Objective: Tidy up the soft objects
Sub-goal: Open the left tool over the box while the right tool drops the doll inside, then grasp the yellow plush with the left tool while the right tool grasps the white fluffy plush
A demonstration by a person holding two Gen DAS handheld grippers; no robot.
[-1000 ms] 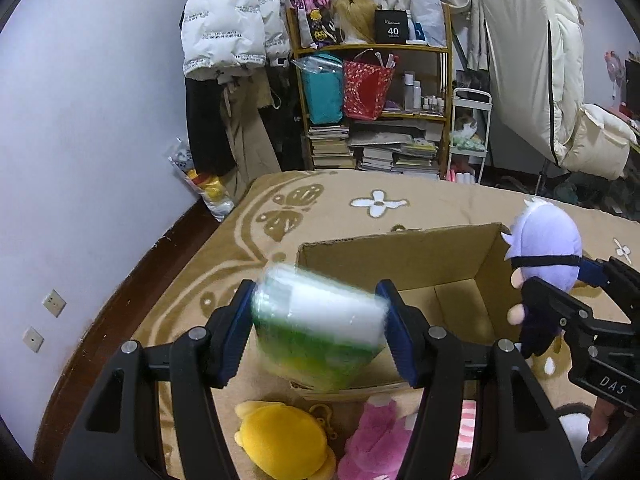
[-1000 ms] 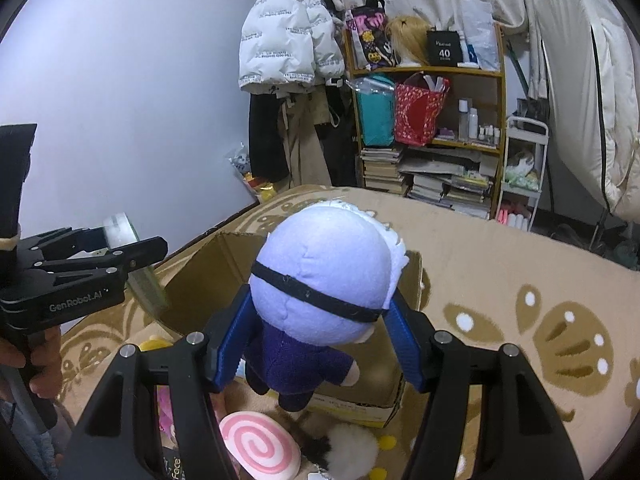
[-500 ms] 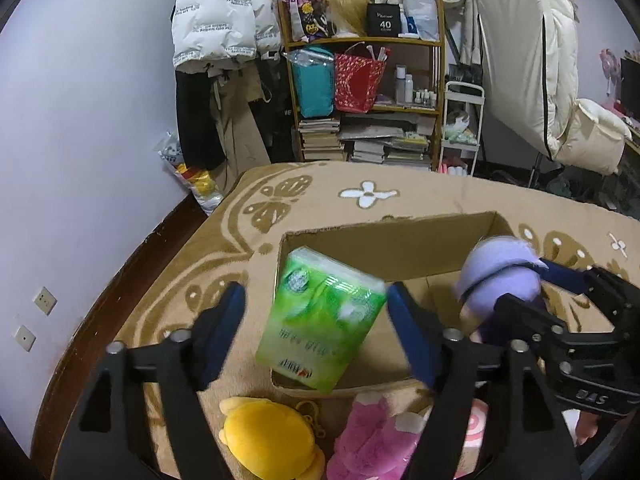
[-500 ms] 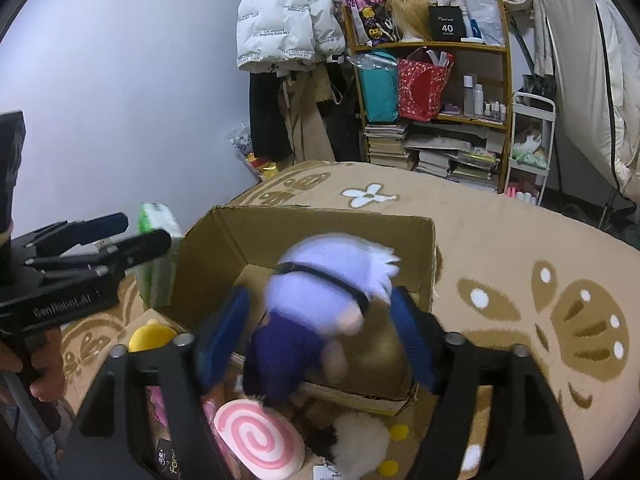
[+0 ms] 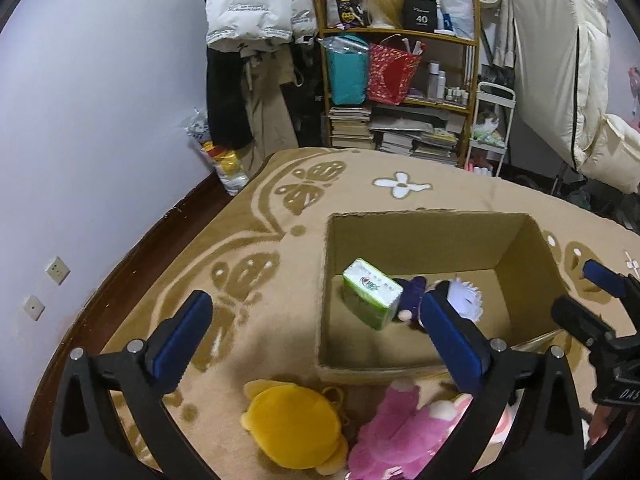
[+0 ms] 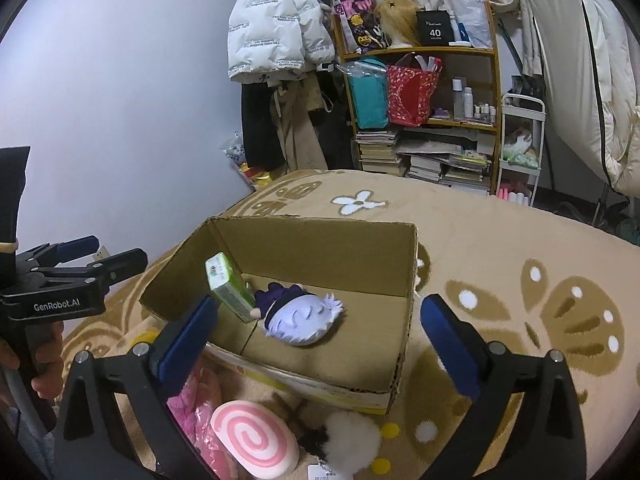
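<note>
An open cardboard box [image 5: 420, 232] sits on the tan rug. Inside lie a green tissue pack [image 5: 372, 294], leaning against the left wall, and a purple-haired plush doll [image 6: 298, 318] on its side next to it. My left gripper [image 5: 316, 298] hangs over the box's near left corner, jaws opening wide with nothing gripped. Above the box's near side is my right gripper [image 6: 320, 304], its jaws likewise opening and free of any object. Each gripper shows at the edge of the other's view.
In front of the box lie a yellow plush [image 5: 292, 424], a pink plush [image 5: 404, 428], a pink swirl cushion [image 6: 252, 436] and a white fluffy toy [image 6: 350, 440]. A crowded shelf [image 5: 400, 80] and hanging coats stand at the back wall.
Both grippers opened. The tissue pack dropped from the left one and the purple doll from the right one; both now lie in the box.
</note>
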